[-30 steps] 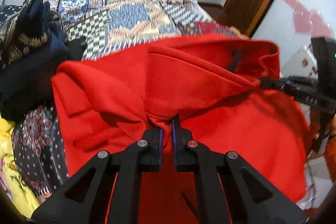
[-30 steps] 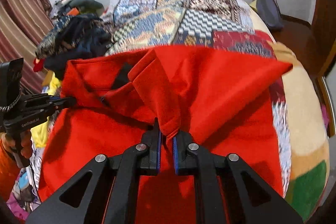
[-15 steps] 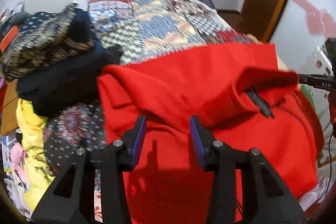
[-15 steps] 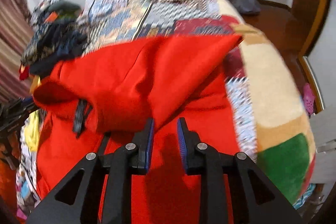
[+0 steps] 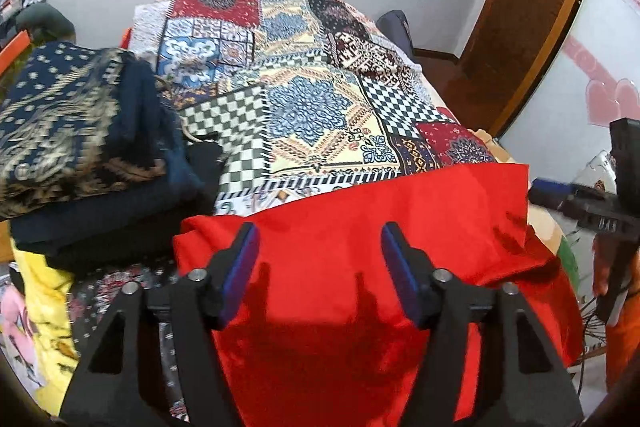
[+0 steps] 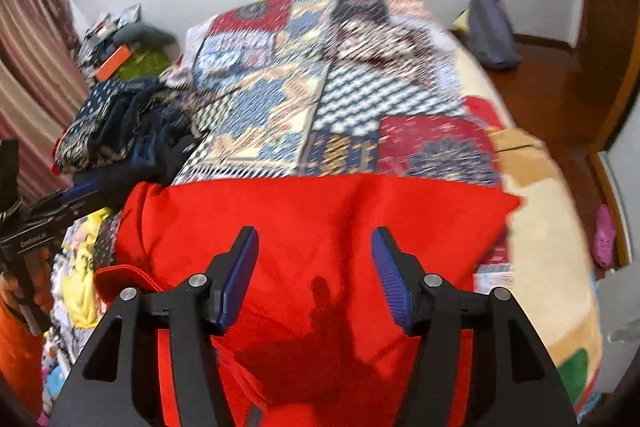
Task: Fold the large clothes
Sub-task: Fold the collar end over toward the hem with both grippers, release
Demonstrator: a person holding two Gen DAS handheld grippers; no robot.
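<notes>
A large red garment [image 5: 360, 247] lies folded over on the patchwork bedspread [image 5: 312, 99], its far edge straight across the bed. My left gripper [image 5: 316, 259] hovers above its left part, jaws opening, nothing between the blue pads. The right gripper [image 5: 568, 199] shows at the right edge of that view. In the right wrist view the red garment [image 6: 320, 227] fills the foreground. My right gripper [image 6: 314, 259] hangs over it, jaws opening and empty. The left gripper [image 6: 72, 199] shows at that view's left edge, held by a hand.
A pile of dark blue patterned clothes [image 5: 80, 131] sits left of the garment, with yellow clothes [image 5: 40, 307] below it. A wooden door [image 5: 532, 15] stands at the right. A dark bag [image 6: 492, 31] lies on the floor beyond the bed. Curtains [image 6: 28, 67] hang at far left.
Both grippers let go of the red fabric, opened wide and lifted away. The garment's folded-over part now lies flat, and more of the bedspread shows beyond it.
</notes>
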